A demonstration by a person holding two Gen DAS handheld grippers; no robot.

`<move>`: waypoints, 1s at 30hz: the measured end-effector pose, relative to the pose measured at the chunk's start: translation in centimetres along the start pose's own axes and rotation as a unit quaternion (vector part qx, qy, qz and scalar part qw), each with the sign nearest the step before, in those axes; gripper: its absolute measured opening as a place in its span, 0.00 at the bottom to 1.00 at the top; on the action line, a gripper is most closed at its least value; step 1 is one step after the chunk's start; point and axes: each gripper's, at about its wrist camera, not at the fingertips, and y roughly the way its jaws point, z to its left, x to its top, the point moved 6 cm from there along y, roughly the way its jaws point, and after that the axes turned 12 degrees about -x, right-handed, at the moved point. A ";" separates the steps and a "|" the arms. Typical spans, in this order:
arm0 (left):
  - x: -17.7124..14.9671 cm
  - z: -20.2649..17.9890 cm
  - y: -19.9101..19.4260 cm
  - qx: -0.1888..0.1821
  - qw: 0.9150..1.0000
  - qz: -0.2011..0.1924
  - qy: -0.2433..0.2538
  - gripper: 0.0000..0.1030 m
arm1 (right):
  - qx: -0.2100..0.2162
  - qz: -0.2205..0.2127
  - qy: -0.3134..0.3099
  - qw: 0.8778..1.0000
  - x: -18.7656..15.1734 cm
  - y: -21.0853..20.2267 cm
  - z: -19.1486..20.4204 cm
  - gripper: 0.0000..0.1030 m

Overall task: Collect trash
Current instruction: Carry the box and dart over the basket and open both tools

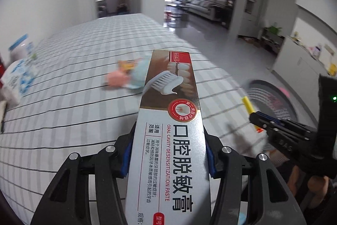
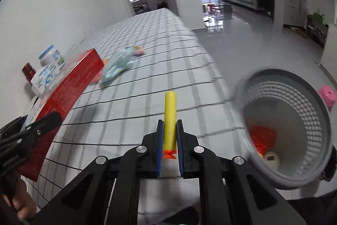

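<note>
Checked bedding covers the work surface; a grey perforated waste basket stands on the floor beside it. Left gripper: jaws clamped across the width of a toothpaste carton, likely light and crushable, so grip the flat faces. Right gripper: jaws closed on a yellow foam dart, soft and compressible, held near its orange tip.

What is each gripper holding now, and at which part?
The left gripper clamps a toothpaste box across its long sides. The right gripper pinches a yellow foam dart near its orange tip.
</note>
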 end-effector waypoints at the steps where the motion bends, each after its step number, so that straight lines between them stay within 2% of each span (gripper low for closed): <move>1: 0.2 -0.8 0.5 -0.008 1.000 0.002 0.004 0.50 | -0.009 -0.002 0.011 1.000 -0.2 -0.3 -1.4 0.11; 9: 1.5 -9.2 5.7 -0.067 0.996 0.026 0.049 0.50 | -0.070 -0.007 0.081 0.994 -1.4 -1.0 -10.9 0.11; 15: 1.6 -14.5 9.9 -0.095 0.990 0.060 0.083 0.50 | -0.088 -0.003 0.124 0.988 -1.6 -0.8 -16.5 0.11; 23: 1.5 -19.0 15.1 -0.113 0.982 0.105 0.107 0.50 | -0.092 0.014 0.142 0.985 -1.7 0.4 -20.5 0.11; 30: 1.0 -20.7 18.6 -0.120 0.977 0.138 0.112 0.50 | -0.078 0.024 0.152 0.985 -1.1 2.1 -22.0 0.12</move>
